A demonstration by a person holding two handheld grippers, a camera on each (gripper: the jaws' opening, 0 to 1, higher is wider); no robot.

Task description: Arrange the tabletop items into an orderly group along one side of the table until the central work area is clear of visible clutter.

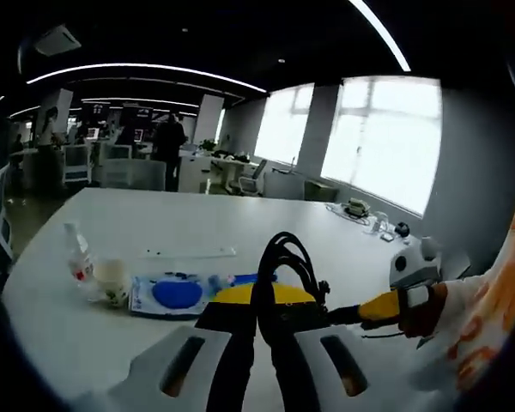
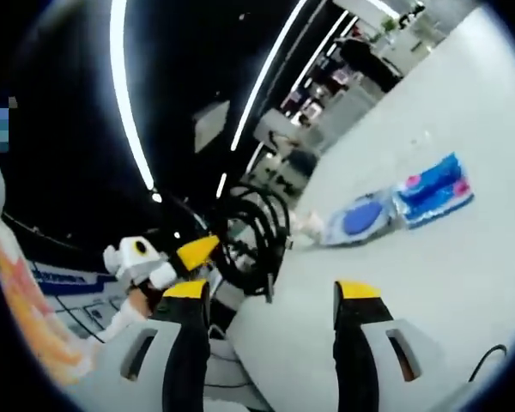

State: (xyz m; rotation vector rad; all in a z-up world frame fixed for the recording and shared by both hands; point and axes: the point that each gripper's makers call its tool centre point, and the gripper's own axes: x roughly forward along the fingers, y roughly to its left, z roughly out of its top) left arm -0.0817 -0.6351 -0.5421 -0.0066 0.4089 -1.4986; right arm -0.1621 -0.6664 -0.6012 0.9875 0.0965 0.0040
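- In the left gripper view, our left tongs [image 1: 262, 343] are clamped on a coiled black cable [image 1: 285, 275], its loops standing up between the white jaws above the white worktop [image 1: 180, 223].
- Our right tongs [image 1: 393, 302] come in from the right of that view, yellow-tipped, close beside the cable; whether they touch it we cannot tell.
- In the right gripper view, the right tongs [image 2: 273, 300] stand apart with nothing between the jaws, and the other tongs [image 2: 193, 251] hold the cable [image 2: 253, 236] just to the left.
- Beyond the cable on the worktop lie a flat blue packet [image 1: 176, 294] and, beside it, a blue pack with pink marks [image 2: 433, 190].
- To the left of the packet stand a small pale cup [image 1: 112, 279] and a clear plastic bottle [image 1: 75, 253], close together.
- A long thin white strip [image 1: 189, 253] lies farther back on the worktop.
- Small items [image 1: 369, 216] sit at the far right edge, near the bright windows [image 1: 382, 137].
- A person [image 1: 167, 142] stands among desks in the far office.
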